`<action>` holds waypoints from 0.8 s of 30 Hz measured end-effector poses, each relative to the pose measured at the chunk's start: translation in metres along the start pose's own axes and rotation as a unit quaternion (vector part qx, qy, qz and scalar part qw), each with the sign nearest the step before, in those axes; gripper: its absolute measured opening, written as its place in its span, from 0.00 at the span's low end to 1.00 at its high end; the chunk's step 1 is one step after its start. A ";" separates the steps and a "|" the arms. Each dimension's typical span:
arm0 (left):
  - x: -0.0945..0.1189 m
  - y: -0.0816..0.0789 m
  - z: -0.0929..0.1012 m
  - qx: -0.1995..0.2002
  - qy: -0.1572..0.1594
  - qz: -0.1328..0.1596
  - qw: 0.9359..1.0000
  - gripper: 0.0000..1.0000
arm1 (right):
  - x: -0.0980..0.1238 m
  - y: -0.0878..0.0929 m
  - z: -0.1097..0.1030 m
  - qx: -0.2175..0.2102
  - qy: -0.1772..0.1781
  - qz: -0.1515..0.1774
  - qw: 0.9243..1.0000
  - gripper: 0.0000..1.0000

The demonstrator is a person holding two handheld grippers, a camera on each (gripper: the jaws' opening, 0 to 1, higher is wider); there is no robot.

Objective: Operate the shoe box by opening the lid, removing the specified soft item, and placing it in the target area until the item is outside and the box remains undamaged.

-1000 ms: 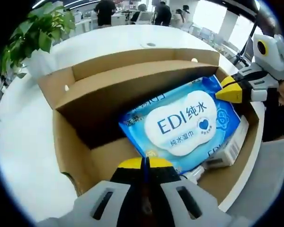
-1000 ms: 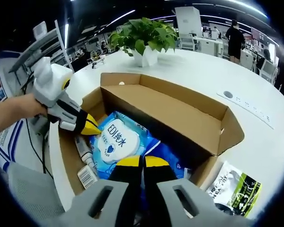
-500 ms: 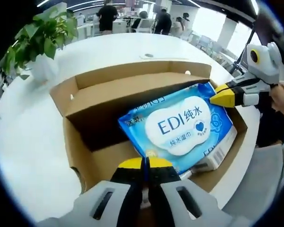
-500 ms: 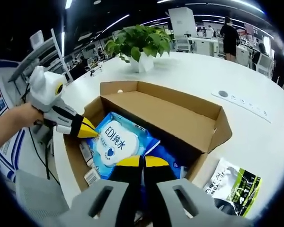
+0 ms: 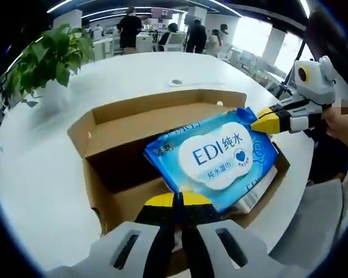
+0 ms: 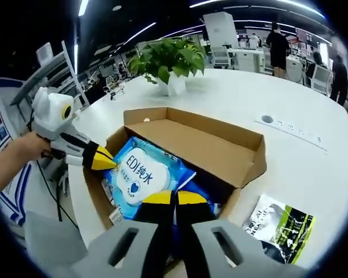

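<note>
The blue wet-wipes pack point(image 5: 211, 157) carries a white cloud-shaped label reading "EDI 纯水" with a small dark heart and a smaller line "纯水湿巾" beneath; it sits tilted in the mouth of the open cardboard shoe box point(image 5: 104, 124), its upper part raised above the box's rim. The left gripper point(image 5: 178, 200) has its yellow-tipped jaws pressed together on the near edge of the pack, pinching it. The right gripper point(image 5: 265, 123), seen from the left gripper view, comes in from the side with its yellow tips closed on the pack's opposite corner; in the right gripper view its own jaws point(image 6: 174, 198) likewise meet on the pack's edge. Under the pack lies a white carton point(image 5: 256, 191) with a barcode, and the right gripper view shows small white items point(image 6: 111, 204) along the box's inner wall, too small to name. The box's lid flap point(image 6: 206, 139) stands folded back inside the opening. The box stands near the edge of a white round table point(image 6: 290, 150); a potted green plant point(image 6: 168, 58) stands beyond it, and a black, white and green packet point(image 6: 278, 223) lies on the table just beside the box. People point(image 5: 127, 26) stand at desks far behind.
</note>
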State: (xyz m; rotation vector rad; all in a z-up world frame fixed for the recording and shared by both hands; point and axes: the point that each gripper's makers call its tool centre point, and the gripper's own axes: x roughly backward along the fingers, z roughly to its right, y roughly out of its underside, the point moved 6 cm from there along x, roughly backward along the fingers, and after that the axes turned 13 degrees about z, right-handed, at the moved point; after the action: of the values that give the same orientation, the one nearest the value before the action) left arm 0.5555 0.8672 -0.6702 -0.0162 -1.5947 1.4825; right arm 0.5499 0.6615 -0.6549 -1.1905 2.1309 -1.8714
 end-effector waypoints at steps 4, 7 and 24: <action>0.003 -0.012 0.009 -0.010 0.003 0.010 1.000 0.00 | 0.009 -0.005 0.004 -0.001 0.006 0.006 1.000 0.00; 0.002 -0.021 0.012 -0.017 0.007 0.018 1.000 0.00 | 0.015 -0.009 0.008 -0.003 0.009 0.011 1.000 0.00; -0.014 -0.057 0.059 -0.024 0.034 0.040 0.998 0.00 | 0.059 -0.022 0.048 -0.014 0.041 0.021 0.999 0.00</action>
State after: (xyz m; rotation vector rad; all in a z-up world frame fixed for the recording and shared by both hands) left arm 0.5588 0.7978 -0.6238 -0.1579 -1.5912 1.4895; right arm 0.5445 0.5889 -0.6231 -1.0827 2.2125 -1.9106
